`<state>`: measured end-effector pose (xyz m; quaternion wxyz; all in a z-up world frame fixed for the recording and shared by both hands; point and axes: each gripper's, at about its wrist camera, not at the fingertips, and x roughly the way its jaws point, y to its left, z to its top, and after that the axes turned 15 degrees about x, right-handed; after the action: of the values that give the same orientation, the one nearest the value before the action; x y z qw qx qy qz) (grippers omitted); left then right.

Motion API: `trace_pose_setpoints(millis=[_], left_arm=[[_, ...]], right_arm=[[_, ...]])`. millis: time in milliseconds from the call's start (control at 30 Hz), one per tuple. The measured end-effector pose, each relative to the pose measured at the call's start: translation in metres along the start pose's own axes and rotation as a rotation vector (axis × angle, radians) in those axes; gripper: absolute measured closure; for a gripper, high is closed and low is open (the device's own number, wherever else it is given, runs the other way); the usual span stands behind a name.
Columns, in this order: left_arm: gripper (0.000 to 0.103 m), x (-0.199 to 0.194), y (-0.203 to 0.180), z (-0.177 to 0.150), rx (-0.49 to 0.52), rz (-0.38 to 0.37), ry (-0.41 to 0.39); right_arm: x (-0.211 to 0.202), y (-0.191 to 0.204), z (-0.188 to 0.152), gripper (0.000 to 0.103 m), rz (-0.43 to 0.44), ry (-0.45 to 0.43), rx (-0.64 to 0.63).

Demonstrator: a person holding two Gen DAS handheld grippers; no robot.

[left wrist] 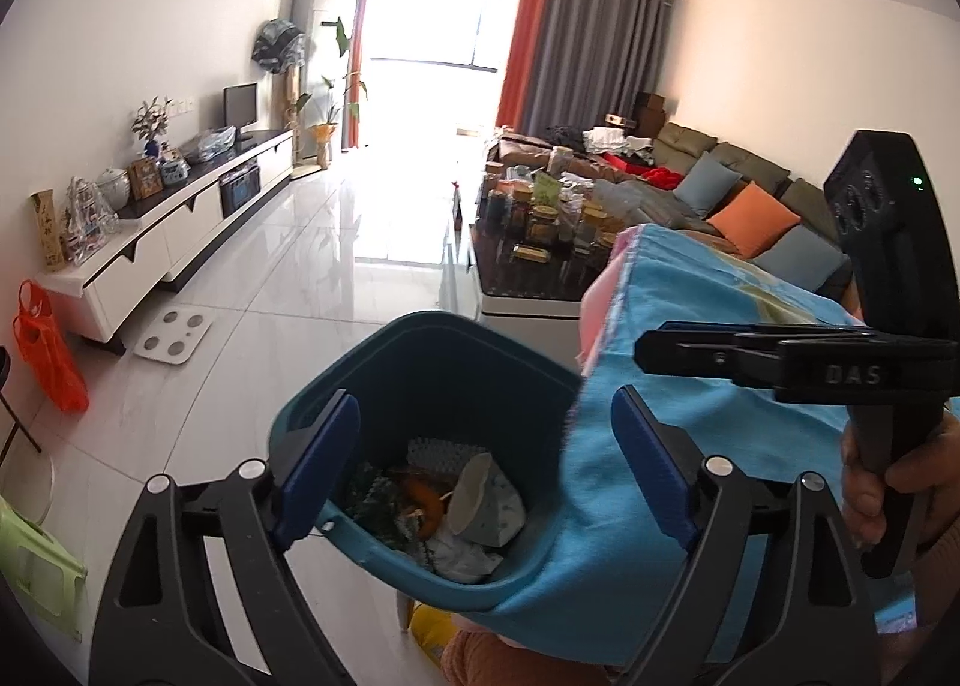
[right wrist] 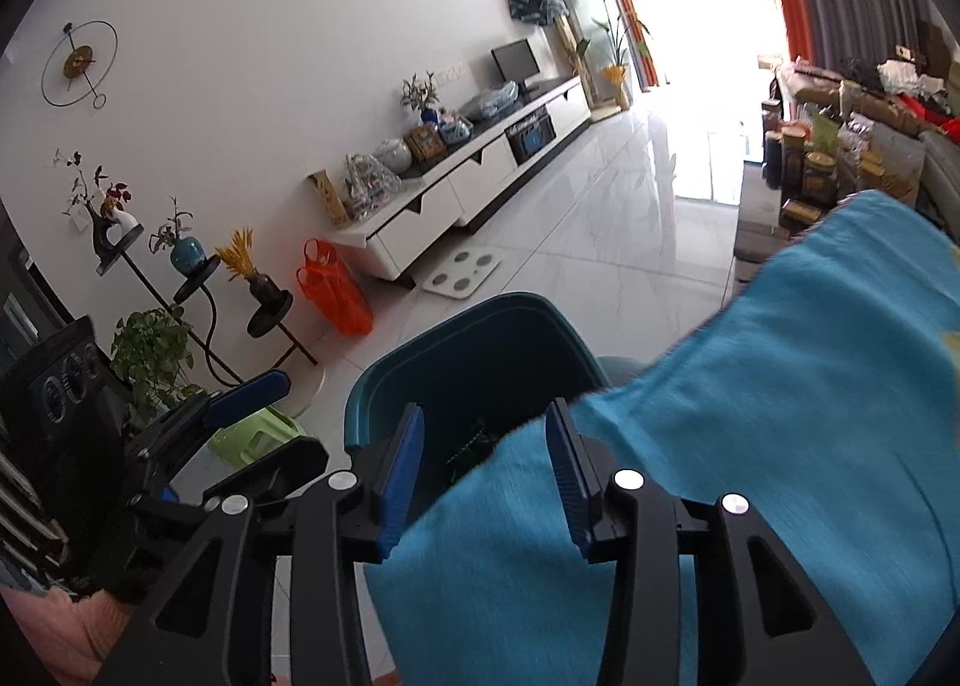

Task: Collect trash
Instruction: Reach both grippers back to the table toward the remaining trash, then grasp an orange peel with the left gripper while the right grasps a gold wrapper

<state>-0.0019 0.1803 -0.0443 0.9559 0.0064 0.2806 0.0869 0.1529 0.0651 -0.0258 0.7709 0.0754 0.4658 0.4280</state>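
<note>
A teal bin stands on the floor, with a paper cup, orange peel, crumpled white paper and dark scraps inside. A light blue cloth drapes over the bin's right side. My left gripper is open wide, its pads level with the bin's two sides. My right gripper is open above the bin; the cloth lies loose between its fingers, not pinched. In the left wrist view the right gripper shows side-on over the cloth.
A dark coffee table crowded with jars sits just behind the bin, with a sofa to its right. Along the left wall are a white TV cabinet, a scale, an orange bag, a green stool and a plant stand.
</note>
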Motion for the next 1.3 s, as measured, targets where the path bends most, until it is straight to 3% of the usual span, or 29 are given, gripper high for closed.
trace_pose_setpoints(millis=[100,267,733,1000,1300], left_arm=[[0.012,-0.005,-0.015,0.002,0.022,-0.051,-0.018],[0.01,-0.005,-0.063,0.006,0.1,-0.204,-0.032],[0.01,0.017,-0.229,0.034,0.372,-0.598,-0.035],[0.018,0.038,-0.312,0.049,0.483,-0.7,0.007],[0.031,0.07,-0.382,0.076,0.545,-0.76,0.085]], right_arm=[[-0.027,-0.008,-0.01,0.054,-0.012,-0.043,-0.002],[-0.078,-0.035,-0.033,0.053,-0.09,-0.119,0.033],[-0.236,-0.152,-0.106,0.053,-0.462,-0.373,0.297],[-0.288,-0.21,-0.134,0.05,-0.62,-0.445,0.391],[-0.284,-0.236,-0.138,0.048,-0.683,-0.395,0.399]])
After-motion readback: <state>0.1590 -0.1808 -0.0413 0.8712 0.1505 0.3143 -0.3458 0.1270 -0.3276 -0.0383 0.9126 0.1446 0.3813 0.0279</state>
